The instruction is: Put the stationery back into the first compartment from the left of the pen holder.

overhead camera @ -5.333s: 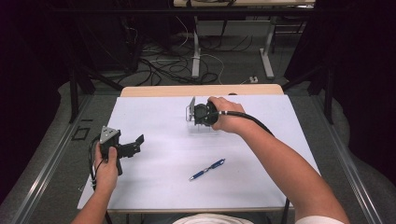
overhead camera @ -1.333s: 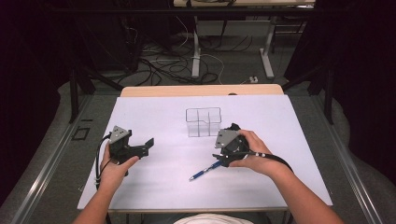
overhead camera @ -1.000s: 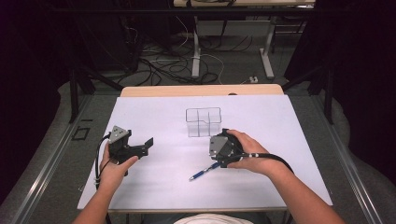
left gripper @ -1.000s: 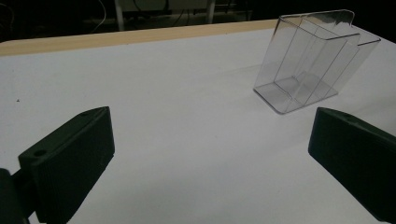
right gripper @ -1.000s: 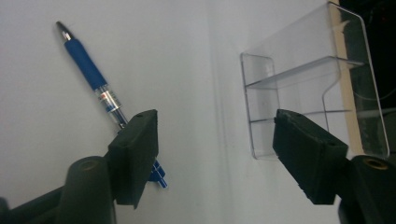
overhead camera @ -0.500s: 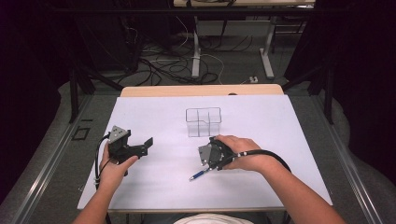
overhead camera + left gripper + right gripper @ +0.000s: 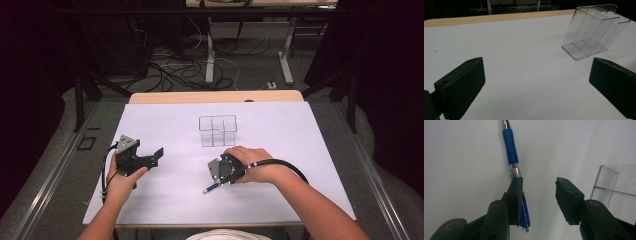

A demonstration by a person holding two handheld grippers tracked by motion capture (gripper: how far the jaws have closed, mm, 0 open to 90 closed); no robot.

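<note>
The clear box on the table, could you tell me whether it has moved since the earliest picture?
Yes. The clear box now stands free on the white sheet, nearer its middle and no longer held.

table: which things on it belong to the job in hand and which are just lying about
In the job:
- blue pen, lying between the right gripper fingers, which have just been closing
- clear divided box

Lying about:
- left gripper, open, holding nothing
- cables on the floor
</note>
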